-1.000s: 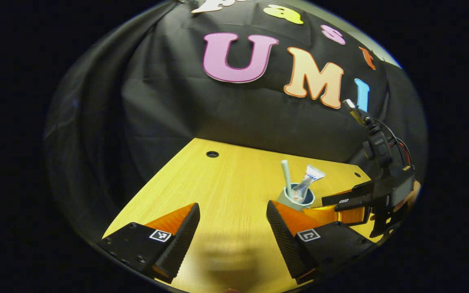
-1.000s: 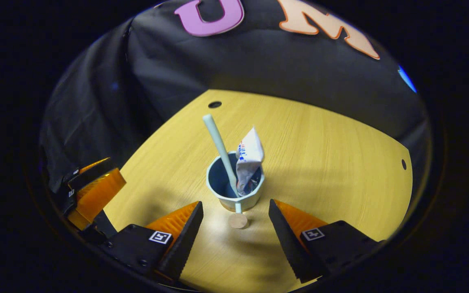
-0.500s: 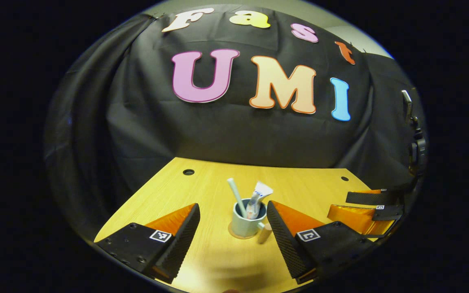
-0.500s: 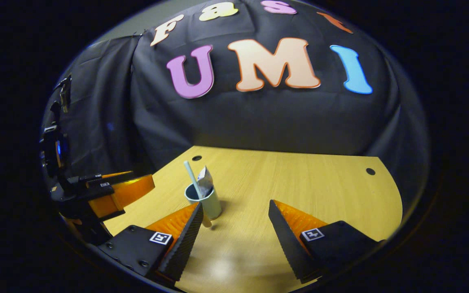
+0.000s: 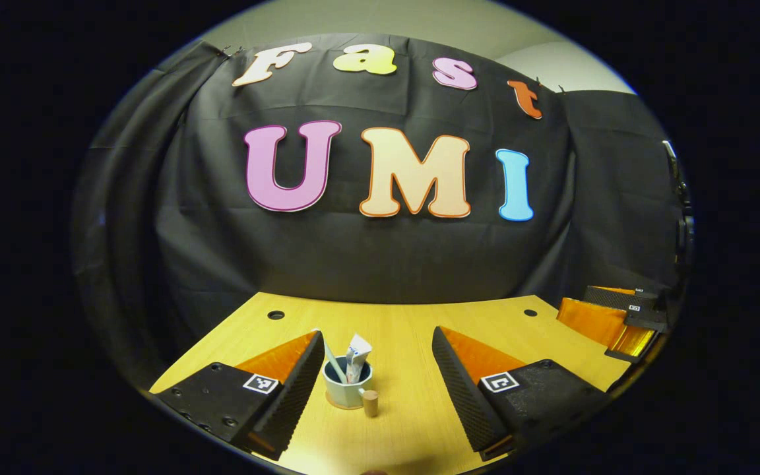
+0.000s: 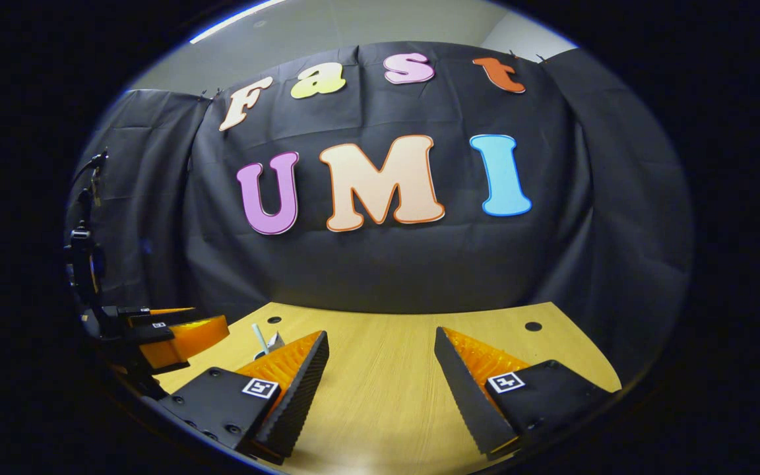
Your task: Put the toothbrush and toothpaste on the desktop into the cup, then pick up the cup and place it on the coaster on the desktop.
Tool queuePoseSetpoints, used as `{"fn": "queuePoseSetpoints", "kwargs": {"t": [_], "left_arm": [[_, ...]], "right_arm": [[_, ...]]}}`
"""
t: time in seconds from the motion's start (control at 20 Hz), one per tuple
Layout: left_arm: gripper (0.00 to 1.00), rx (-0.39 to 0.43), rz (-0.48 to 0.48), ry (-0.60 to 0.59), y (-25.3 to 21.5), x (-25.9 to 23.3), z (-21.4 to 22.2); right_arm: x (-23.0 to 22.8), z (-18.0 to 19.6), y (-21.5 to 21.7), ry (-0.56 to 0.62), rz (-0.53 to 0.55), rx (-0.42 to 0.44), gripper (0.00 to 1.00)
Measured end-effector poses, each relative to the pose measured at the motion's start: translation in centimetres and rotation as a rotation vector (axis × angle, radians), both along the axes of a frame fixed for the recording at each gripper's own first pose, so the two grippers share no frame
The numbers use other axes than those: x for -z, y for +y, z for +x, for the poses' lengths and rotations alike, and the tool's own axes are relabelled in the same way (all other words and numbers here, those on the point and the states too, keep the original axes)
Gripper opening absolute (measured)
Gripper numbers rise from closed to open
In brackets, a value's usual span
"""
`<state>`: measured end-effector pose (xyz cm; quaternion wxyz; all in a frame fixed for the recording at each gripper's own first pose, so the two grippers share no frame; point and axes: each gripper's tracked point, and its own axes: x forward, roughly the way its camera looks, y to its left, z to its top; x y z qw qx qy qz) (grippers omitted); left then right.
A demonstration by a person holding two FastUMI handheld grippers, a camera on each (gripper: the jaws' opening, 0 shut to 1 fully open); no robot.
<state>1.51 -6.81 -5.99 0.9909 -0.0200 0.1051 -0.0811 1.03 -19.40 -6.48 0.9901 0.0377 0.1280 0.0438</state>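
Both grippers are backing away from the loaded cup, which is now sitting on the coaster.

Nearest in the left gripper view, the left gripper is hanging with its fingers spread wide and nothing between them, pulling back and rising compared with a second ago; the right gripper is doing the same, fingers apart and empty. Just beyond the left gripper's fingers, the cup is standing upright on the desktop, the coaster showing as a thin rim under its base, with the toothbrush and toothpaste leaning inside. Judging by this, the task is looking finished and only the retreat is remaining.
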Motion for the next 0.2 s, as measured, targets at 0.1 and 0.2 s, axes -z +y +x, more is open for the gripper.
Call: {"fn": "queuePoseSetpoints", "kwargs": {"t": [0.1, 0.2], "left_arm": [[0.95, 0.002, -0.002, -0.016, -0.2, -0.8, 0.2], [0.95, 0.003, -0.005, -0.031, -0.3, -1.5, 0.4]], "right_arm": [[-1.4, 0.2, -0.9, -0.029, -0.003, 0.015, 0.99], [-3.0, 0.5, -1.8, -0.067, -0.004, 0.035, 0.99]]}}
